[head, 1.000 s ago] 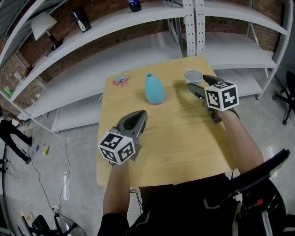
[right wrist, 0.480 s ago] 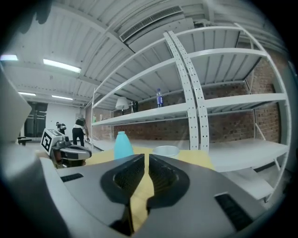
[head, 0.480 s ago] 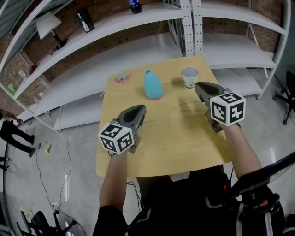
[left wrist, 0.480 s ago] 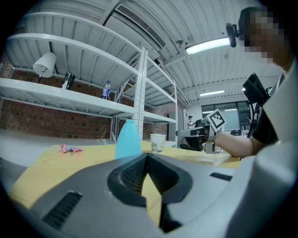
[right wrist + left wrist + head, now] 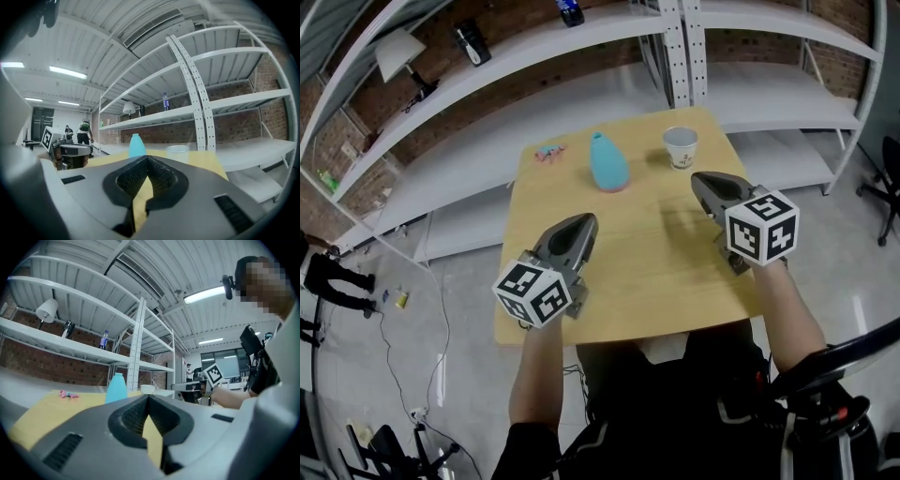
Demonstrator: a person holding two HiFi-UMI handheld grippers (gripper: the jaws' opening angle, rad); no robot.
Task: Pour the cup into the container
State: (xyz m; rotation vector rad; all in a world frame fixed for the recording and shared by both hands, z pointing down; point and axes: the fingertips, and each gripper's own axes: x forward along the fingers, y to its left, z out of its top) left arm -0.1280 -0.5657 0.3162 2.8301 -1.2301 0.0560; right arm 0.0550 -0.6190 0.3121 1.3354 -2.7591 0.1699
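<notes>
Cup [image 5: 681, 147] stands upright, apart from and beyond the closed right tool [image 5: 701, 181].

Lighting's pretty good here, bright and even all over. It comes from overhead: long white ceiling strip lights [image 5: 206, 294] show in the left gripper view and the right gripper view, a bit blown out. Shadows on the pale wooden tabletop [image 5: 628, 253] are soft, with just a faint dark smudge left of the grey right tool [image 5: 698, 178]. The head view is crisp but heavily fisheyed, so the white metal shelves [image 5: 581, 47] bow at the far edge. Both gripper views have black rounded corners. The grey left tool [image 5: 148, 397], right up close, looks soft, while the far background is sharper.
</notes>
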